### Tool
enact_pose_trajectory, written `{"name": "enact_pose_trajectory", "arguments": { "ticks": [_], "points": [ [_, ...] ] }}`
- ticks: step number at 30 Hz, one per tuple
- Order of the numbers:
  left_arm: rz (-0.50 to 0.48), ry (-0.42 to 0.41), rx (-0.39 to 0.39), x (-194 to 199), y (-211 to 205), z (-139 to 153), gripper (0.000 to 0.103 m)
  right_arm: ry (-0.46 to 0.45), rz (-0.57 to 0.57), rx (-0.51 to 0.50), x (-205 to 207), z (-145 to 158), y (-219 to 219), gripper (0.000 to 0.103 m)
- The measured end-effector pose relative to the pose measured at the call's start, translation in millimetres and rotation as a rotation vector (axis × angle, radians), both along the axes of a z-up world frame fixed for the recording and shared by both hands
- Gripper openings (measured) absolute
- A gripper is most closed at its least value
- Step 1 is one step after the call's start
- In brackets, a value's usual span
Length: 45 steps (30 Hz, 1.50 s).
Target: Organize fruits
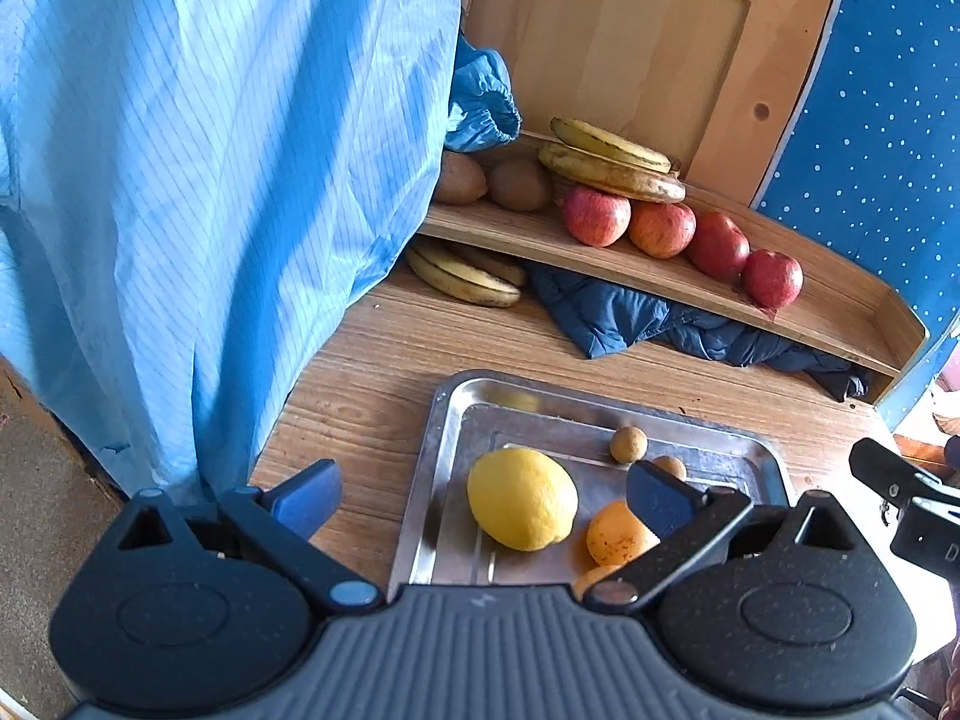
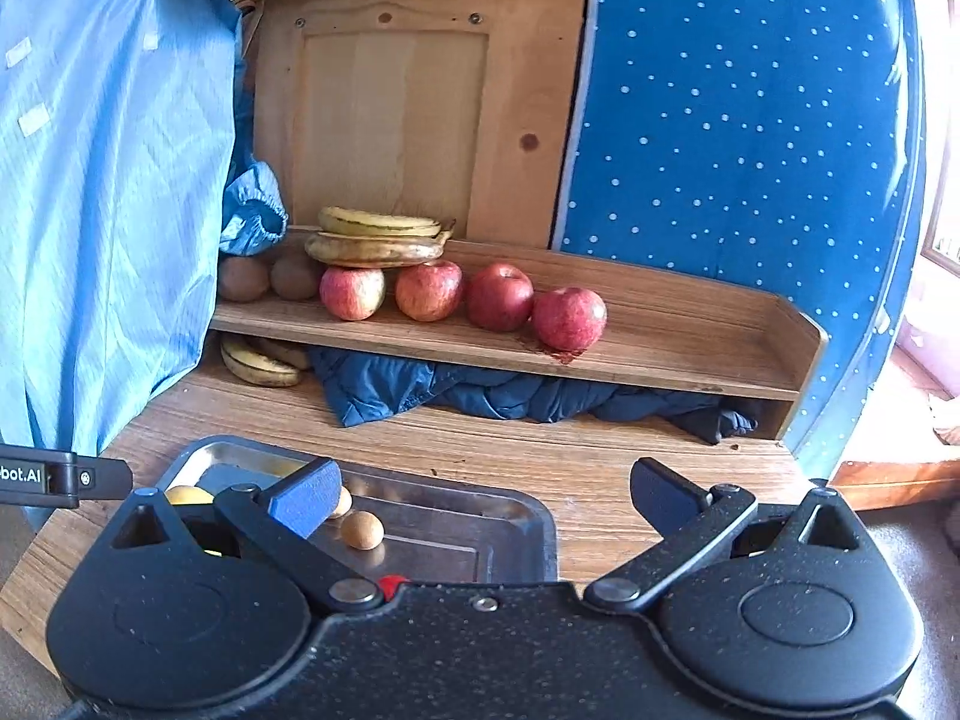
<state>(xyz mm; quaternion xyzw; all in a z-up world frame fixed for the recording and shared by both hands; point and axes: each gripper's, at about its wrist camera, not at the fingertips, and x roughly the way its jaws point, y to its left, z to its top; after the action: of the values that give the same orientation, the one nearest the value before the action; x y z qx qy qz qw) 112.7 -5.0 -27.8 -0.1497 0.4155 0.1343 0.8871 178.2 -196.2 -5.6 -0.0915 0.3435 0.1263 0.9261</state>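
Both tools wide open, empty: left tool w/ lemon between fingers, in tray; right tool over tray edge.

A blue garment is covering the shelf's left end and half hiding the leftmost kiwi. Bananas under the shelf are lying partly behind that cloth, and a dark jacket is tucked below the board, its far part out of sight. In the tray, a blue finger is hiding part of an orange fruit and most of one small brown fruit. Seen from the right wrist, the lemon is showing only as a sliver behind the gripper body, and the tray's near edge is cut off there.
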Motion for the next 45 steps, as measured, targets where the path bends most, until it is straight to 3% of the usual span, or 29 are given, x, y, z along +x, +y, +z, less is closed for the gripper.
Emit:
{"name": "enact_pose_trajectory", "arguments": {
  "ticks": [12,21,35,45],
  "points": [
    [0.064,-0.052,0.038,-15,-19,24,0.102,-0.026,-0.013,0.027,-16,23,-41,0.102],
    [0.087,-0.09,0.078,-34,-38,40,0.102,-0.048,0.045,0.011,-34,36,-65,0.102],
    [0.065,-0.088,0.096,-62,-83,41,0.102,-0.066,0.019,0.058,-67,55,-92,0.102],
    [0.058,-0.054,0.094,-86,-95,45,0.102,-0.021,-0.001,0.086,-98,48,-100,0.102]
  ]
}}
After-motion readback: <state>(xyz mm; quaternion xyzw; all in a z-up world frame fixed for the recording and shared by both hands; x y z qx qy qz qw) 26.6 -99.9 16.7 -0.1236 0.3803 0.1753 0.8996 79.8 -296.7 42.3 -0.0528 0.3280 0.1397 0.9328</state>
